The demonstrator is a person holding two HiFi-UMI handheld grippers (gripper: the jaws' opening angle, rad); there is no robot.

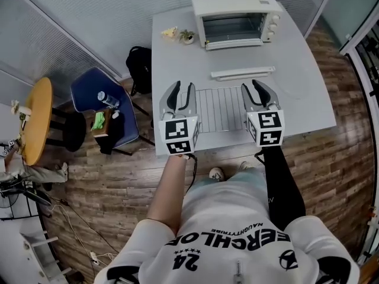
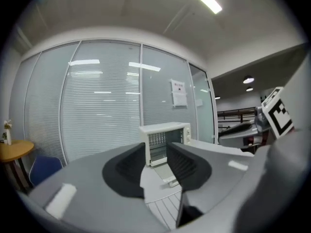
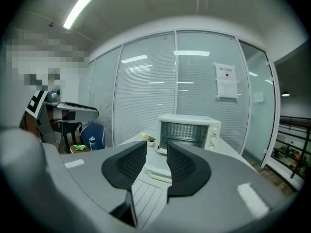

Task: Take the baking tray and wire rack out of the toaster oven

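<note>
**Mia:** What is way over on the left?

**Tom:** A round yellow table (image 1: 37, 120) and a blue chair (image 1: 86, 87). A bottle (image 1: 106, 98) lies on the chair. A black bag (image 1: 140, 67) is close by the left side of the big grey table (image 1: 296, 99).

**Mia:** And the left gripper?

**Tom:** The left gripper (image 1: 183, 90) is held up over the near part of the grey table. Its two jaws stand apart. Nothing is between them. Through the gap you just see the table top and the oven far off.

**Mia:** Where is the wire rack?

**Tom:** The wire rack (image 1: 222, 108) lies flat on the grey table, near the front edge. From above it shows between the two grippers. No jaw pinches it.

**Mia:** And the baking tray?

**Tom:** The baking tray (image 1: 243, 73) lies on the table too, between the rack and the toaster oven (image 1: 235, 5). The oven stands at the far end, and its door (image 1: 234, 42) hangs open.

**Mia:** What about the right gripper?

**Tom:** The right gripper (image 1: 251, 89) is up over the right side of the rack. Its jaws are spread too, and they hold nothing.
</note>
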